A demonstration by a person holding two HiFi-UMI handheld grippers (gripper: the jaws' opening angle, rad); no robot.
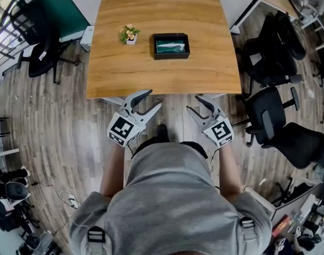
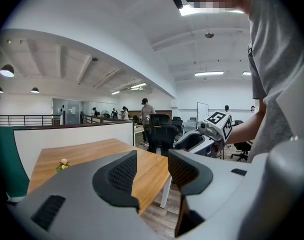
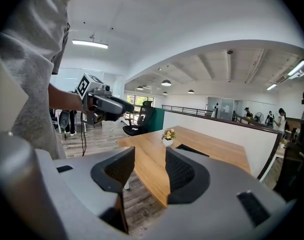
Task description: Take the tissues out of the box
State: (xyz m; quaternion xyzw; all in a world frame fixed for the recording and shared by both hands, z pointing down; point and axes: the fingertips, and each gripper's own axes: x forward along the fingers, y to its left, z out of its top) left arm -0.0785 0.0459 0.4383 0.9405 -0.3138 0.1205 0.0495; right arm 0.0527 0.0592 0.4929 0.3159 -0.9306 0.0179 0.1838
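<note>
A black tissue box with a pale tissue showing in its top lies near the middle of the wooden table. My left gripper and right gripper hang side by side in front of the table's near edge, close to my body and well short of the box. Both stand open with nothing between the jaws. In the left gripper view the open left gripper points over the table corner. In the right gripper view, past the right gripper, a dark edge of the box shows.
A small potted flower stands left of the box, also seen as a flower pot. Black office chairs crowd the right side, another chair is at the left. A green partition stands beyond the table's left corner.
</note>
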